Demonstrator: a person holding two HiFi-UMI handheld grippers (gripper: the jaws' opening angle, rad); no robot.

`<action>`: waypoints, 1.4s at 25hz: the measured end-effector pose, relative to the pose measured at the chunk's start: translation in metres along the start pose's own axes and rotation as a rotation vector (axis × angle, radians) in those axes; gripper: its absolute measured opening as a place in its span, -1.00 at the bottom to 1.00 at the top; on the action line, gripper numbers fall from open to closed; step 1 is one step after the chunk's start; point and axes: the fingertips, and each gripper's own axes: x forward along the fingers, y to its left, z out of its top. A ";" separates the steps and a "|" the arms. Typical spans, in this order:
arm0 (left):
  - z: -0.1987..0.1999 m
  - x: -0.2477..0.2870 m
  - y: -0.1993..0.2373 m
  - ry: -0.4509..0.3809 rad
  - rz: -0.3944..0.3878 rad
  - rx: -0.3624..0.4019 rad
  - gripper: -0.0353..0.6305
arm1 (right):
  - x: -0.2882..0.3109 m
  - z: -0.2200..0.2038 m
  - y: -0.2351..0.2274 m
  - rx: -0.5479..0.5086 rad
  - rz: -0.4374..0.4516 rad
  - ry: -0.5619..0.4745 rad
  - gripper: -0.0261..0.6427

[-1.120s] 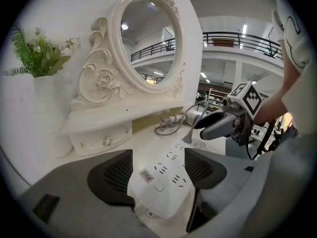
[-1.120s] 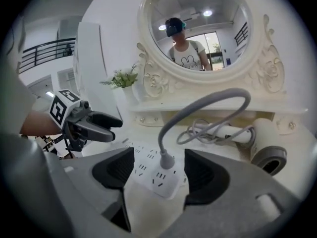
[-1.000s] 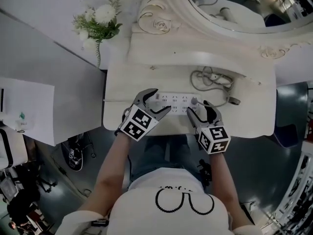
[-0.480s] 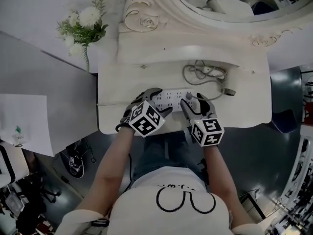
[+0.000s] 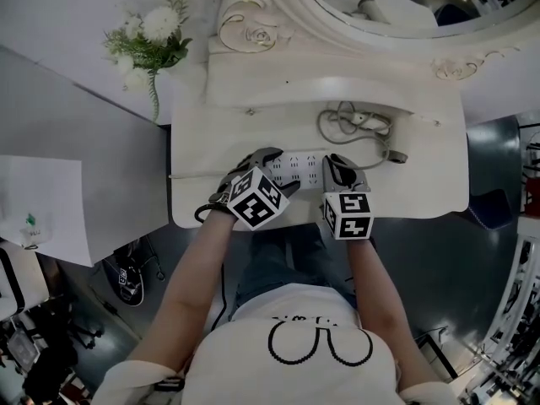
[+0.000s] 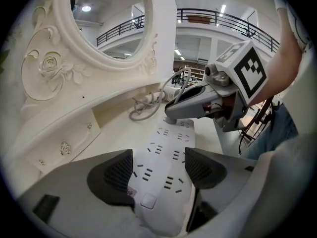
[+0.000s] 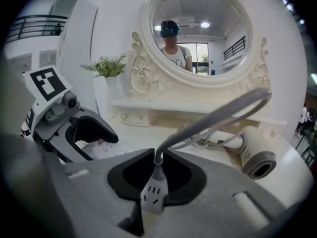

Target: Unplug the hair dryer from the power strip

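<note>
Grey and close by: left gripper (image 5: 277, 172) clamped across the left end of the white power strip (image 6: 163, 148), one dark pad on each long side. Most likely holding it down on the table (image 5: 422, 188) to stop any lifting during the pull. Just right of that, right gripper (image 5: 339, 172) squeezed narrow on the small grey plug (image 7: 157, 171), jaws just now pinched in around it. Gripped low on the plug and not on the cord (image 7: 213, 114), probably to keep the wire from harm. Plug seemingly not out of its socket yet, at the right end of the strip, so the job not done. Next, by the look of things, a straight tug up and away. Farther back, cord looping to the white hair dryer (image 7: 255, 157), lying on its side over on the right. Farthest off, big round mirror (image 7: 198, 31), with flowers (image 5: 152, 40) at the far left.
</note>
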 end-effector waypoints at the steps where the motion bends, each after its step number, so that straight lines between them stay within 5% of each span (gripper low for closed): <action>1: 0.000 0.000 0.000 0.002 -0.001 0.001 0.08 | 0.000 0.000 0.000 -0.006 0.001 0.007 -0.77; 8: 0.000 -0.001 0.001 -0.009 0.008 -0.011 0.07 | -0.003 0.004 -0.002 0.022 0.124 -0.005 -0.78; 16: 0.000 -0.001 -0.004 0.033 -0.040 0.021 0.07 | -0.012 0.006 0.004 -0.101 0.090 0.033 -0.82; 21: 0.002 0.000 -0.001 0.025 -0.009 -0.009 0.07 | -0.007 0.010 -0.007 0.118 0.138 0.000 -0.81; 24: 0.002 0.001 -0.003 0.015 -0.003 -0.002 0.07 | -0.013 0.006 -0.009 0.162 0.147 -0.001 -0.81; 30: 0.003 0.003 -0.005 0.049 -0.022 0.020 0.07 | -0.013 0.005 0.001 -0.122 0.082 0.071 -0.82; 35: 0.005 0.003 -0.001 0.061 0.002 -0.024 0.06 | -0.004 0.015 -0.011 0.086 0.129 0.033 -0.81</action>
